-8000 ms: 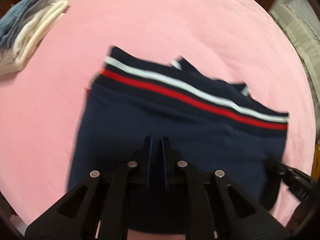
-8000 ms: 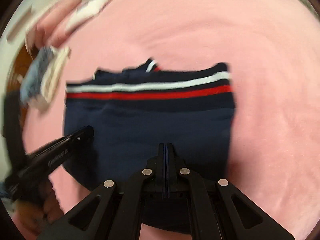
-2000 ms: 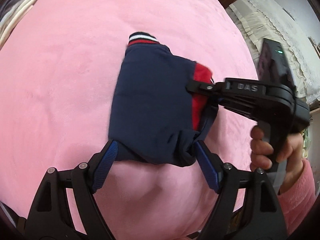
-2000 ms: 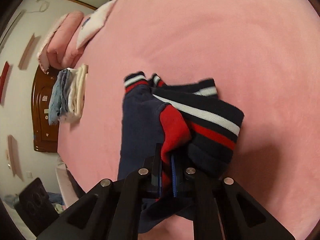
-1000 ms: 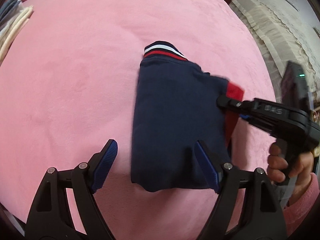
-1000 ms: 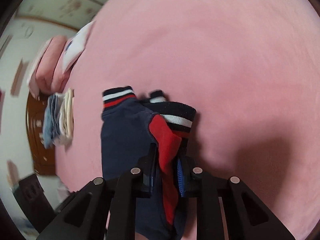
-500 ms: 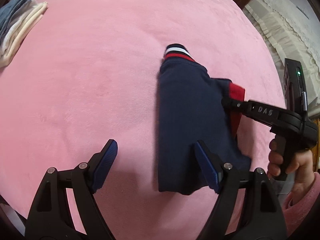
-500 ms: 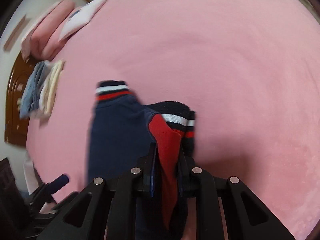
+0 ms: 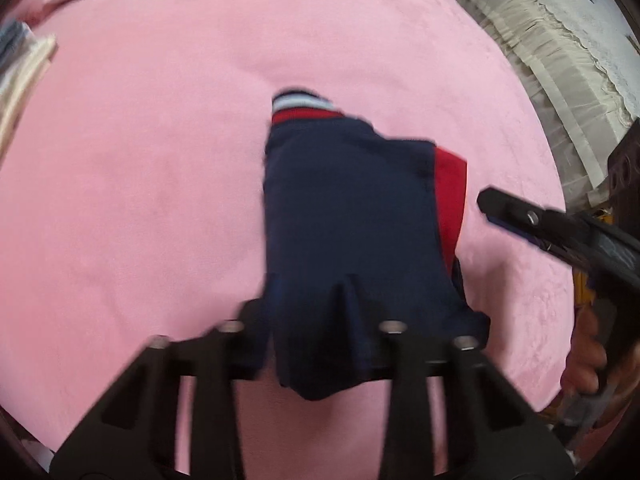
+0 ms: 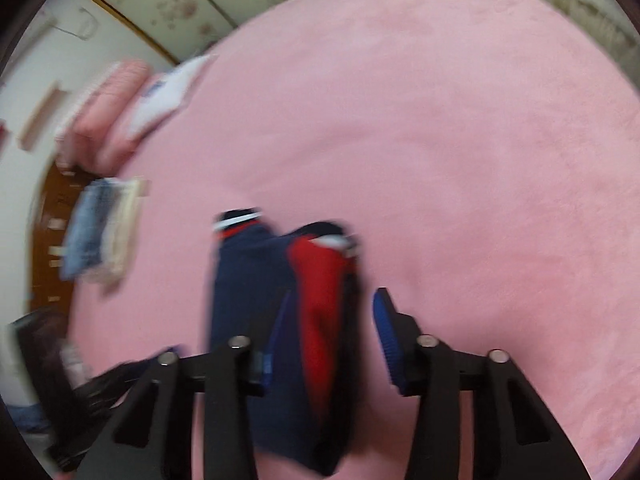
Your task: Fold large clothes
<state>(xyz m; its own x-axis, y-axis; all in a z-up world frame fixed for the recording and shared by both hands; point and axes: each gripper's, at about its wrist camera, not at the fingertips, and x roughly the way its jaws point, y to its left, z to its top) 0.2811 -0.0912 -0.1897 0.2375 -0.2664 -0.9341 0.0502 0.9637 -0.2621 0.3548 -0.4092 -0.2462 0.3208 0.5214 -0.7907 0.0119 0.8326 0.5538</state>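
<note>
A folded navy garment (image 9: pixel 348 208) with a red panel and a red-and-white striped cuff lies on the pink bed cover (image 9: pixel 140 200). My left gripper (image 9: pixel 316 320) is at its near end. Its jaws are closing, the cloth is puckered into a ridge between them, and the fingertips are hidden by it. In the right wrist view the garment (image 10: pixel 248 288) lies between the jaws of my right gripper (image 10: pixel 328 336), which are opening. The right blue pad (image 10: pixel 384 340) stands clear of the red panel (image 10: pixel 320 300). From the left wrist view, the right gripper (image 9: pixel 516 216) hovers just right of the garment, held by a hand (image 9: pixel 588 364).
A stack of folded blue and cream clothes (image 10: pixel 100 232) sits at the bed's far left, also as folded clothes (image 9: pixel 20 64). Pink pillows (image 10: pixel 108 112) lie beyond it. White lace bedding (image 9: pixel 560 60) borders the right side. Open pink cover stretches beyond the garment.
My left gripper has slid onto the garment's near end and its wide jaws have closed on the cloth. My right gripper's jaws have opened off the red panel and lifted away.
</note>
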